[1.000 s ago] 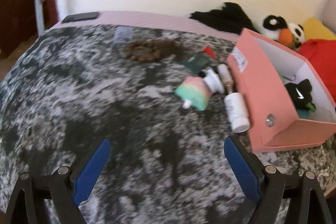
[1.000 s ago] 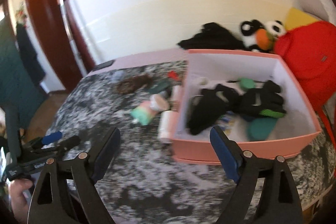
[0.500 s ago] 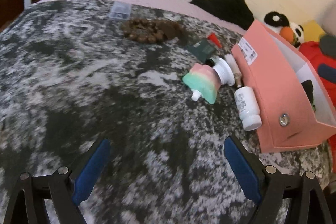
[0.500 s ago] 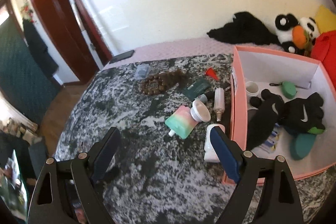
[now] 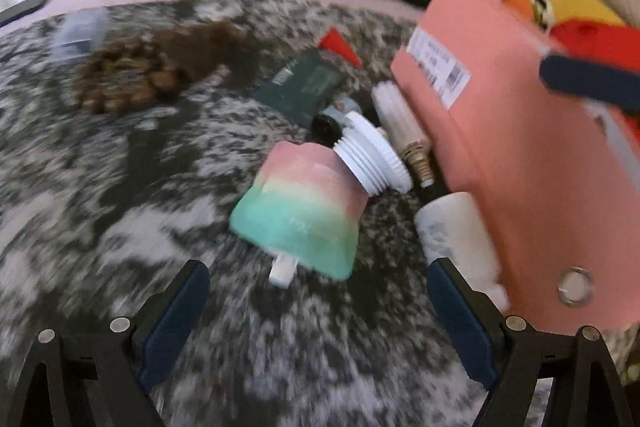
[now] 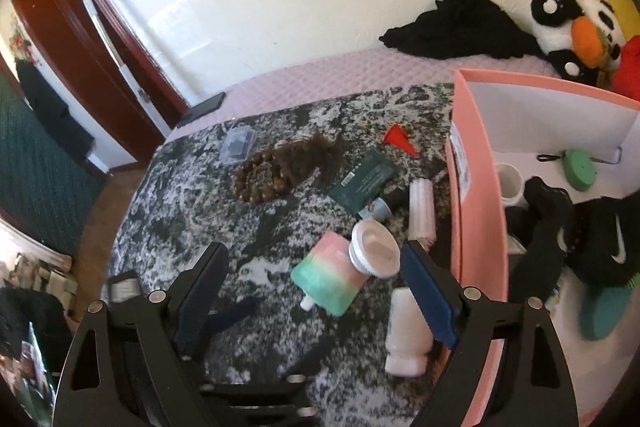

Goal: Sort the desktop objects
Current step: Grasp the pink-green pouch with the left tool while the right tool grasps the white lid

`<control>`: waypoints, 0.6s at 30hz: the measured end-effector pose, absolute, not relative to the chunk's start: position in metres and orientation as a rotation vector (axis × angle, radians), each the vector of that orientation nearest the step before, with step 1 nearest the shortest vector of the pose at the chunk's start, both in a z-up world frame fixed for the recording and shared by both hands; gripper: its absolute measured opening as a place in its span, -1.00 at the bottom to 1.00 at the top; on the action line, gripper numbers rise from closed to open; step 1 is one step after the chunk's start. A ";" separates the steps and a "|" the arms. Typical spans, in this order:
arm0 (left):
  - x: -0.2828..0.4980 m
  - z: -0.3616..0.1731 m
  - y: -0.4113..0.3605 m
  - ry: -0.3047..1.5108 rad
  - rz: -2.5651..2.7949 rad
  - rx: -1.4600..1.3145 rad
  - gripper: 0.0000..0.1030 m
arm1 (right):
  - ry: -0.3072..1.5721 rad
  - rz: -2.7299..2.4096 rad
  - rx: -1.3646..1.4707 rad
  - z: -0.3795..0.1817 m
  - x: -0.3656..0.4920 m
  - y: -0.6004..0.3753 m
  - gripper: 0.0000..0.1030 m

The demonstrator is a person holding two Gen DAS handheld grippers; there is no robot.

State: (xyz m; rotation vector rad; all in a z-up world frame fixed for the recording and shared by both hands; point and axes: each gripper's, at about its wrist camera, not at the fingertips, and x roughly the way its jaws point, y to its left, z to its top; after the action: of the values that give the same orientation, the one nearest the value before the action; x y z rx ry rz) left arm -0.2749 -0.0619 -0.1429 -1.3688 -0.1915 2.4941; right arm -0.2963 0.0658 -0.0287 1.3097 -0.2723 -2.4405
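Note:
A pink-and-green pouch with a wide white cap (image 5: pixel 304 207) (image 6: pixel 334 273) lies on the mottled cloth beside a pink box (image 5: pixel 520 147) (image 6: pixel 476 211). A white bottle (image 5: pixel 460 239) (image 6: pixel 408 339) lies against the box wall. My left gripper (image 5: pixel 316 311) is open and empty, low over the cloth just short of the pouch. My right gripper (image 6: pixel 316 295) is open and empty, above the pouch. The box holds black gloves (image 6: pixel 576 243) and green items.
Behind the pouch lie a dark green packet (image 6: pixel 364 179), a white tube (image 6: pixel 420 207), a red cone (image 6: pixel 400 139), brown beads (image 6: pixel 276 171) and a clear case (image 6: pixel 240 145). A phone (image 6: pixel 204 109), black cloth and plush toys (image 6: pixel 568 27) lie at the back.
Both grippers have moved closer to the pouch. The right gripper's view has swung left from the box toward the loose objects. Both stay open.

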 end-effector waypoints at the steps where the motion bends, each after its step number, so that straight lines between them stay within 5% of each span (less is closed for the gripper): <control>1: -0.282 -0.149 -0.060 -0.178 2.483 -1.384 0.79 | -0.274 -2.436 1.312 -0.031 -0.301 0.065 0.75; 9: -0.314 -0.172 -0.042 -0.038 2.515 -1.374 0.82 | -0.261 -2.438 1.332 -0.048 -0.325 0.062 0.74; 13: -0.310 -0.175 -0.049 0.028 2.598 -1.364 0.41 | -0.226 -2.440 1.345 -0.058 -0.326 0.061 0.74; 18: -0.297 -0.171 -0.095 -0.099 2.680 -1.402 0.29 | -0.209 -2.440 1.342 -0.062 -0.324 0.060 0.74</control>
State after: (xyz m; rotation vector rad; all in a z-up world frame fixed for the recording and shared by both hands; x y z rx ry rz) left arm -0.2971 -0.0948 -0.1713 -1.4024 -0.0986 2.6801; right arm -0.3238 0.0602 -0.0619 1.3418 -0.2090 -2.4404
